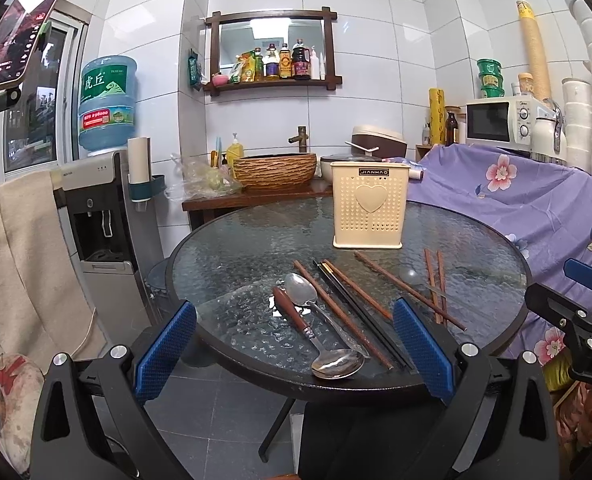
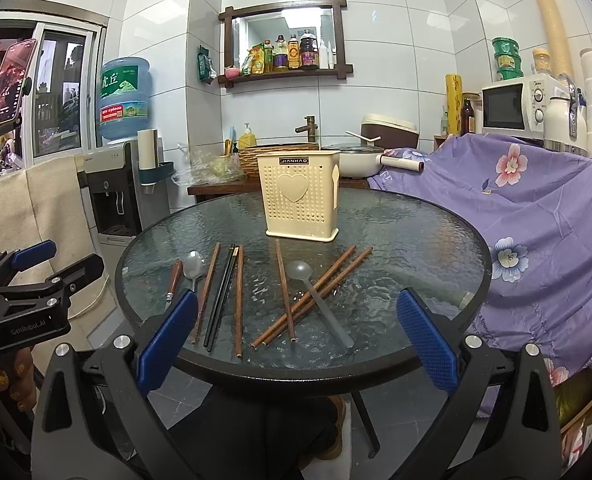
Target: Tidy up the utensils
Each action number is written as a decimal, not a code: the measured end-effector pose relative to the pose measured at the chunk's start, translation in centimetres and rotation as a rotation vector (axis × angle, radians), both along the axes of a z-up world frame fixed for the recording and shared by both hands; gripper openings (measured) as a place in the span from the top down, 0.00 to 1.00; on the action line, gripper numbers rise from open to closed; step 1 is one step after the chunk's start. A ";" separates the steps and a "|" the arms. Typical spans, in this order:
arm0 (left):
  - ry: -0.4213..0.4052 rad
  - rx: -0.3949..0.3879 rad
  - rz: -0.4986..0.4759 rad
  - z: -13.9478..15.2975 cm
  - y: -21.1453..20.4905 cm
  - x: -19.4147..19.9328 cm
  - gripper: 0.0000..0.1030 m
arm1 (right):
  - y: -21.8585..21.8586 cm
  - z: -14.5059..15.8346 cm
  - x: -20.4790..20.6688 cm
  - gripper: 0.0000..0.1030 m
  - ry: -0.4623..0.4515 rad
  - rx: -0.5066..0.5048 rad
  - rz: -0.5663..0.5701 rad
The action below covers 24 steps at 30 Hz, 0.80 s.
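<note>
Utensils lie loose on a round glass table (image 2: 436, 232), none yet in the cream perforated utensil holder (image 2: 300, 200), which stands upright at the far side of the table, well beyond both sets of tongs. Directly ahead of the left gripper (image 1: 293, 344), between its two blue pads, lie a metal spoon (image 1: 336, 362) with its bowl at the near rim, a second metal spoon (image 1: 302, 288) pointing the other way, and a wooden-handled utensil (image 1: 291, 312) just to their left. Brown chopsticks (image 1: 350, 314) and a black pair (image 1: 360, 316) fan out toward that gripper's right finger.

Ahead of the right gripper (image 2: 296, 340), a translucent plastic spoon (image 2: 316, 296) crosses a loose pile of brown chopsticks (image 2: 316, 296); more chopsticks, brown and black (image 2: 219, 296), lie toward its left finger.

Both tongs stand wide open and empty, hanging over the near rim of the table, touching nothing. The work appears to be at its very start: the sorting step has not begun, and the approach to a first utensil is in hand.

The next move likely calls for lowering one gripper over a single piece, closing the pads across its handle, then lifting and tipping it upright to drop into the holder's open top. The flat, thin pieces on smooth glass may slip or drag a neighbour along, particularly where the chopsticks overlap.

Beyond the table stand a water dispenser (image 2: 113, 196), a basket-style basin (image 1: 275, 170) and a flowered purple cloth (image 2: 536, 208).
</note>
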<state>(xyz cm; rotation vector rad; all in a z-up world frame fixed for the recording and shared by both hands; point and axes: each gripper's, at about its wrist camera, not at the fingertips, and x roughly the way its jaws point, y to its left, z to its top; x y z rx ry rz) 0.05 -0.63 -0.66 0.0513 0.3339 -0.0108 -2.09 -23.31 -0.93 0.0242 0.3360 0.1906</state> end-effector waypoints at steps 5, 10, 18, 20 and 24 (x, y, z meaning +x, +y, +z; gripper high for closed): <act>0.004 0.000 -0.002 0.1 0.1 0.1 0.06 | 0.0 -0.1 0.0 0.05 0.002 0.002 0.000; 0.007 0.000 -0.004 0.1 0.2 0.1 0.06 | -0.1 -0.1 0.0 0.05 0.003 0.005 0.001; 0.007 0.001 -0.004 0.1 0.1 0.1 0.06 | -0.1 -0.1 0.0 0.05 0.007 0.005 0.002; 0.008 0.001 -0.004 0.1 0.1 0.1 0.06 | -0.1 -0.2 0.1 0.05 0.007 0.006 0.001; 0.008 0.002 -0.004 0.1 0.1 0.1 0.06 | -0.1 -0.2 0.1 0.05 0.005 0.005 0.000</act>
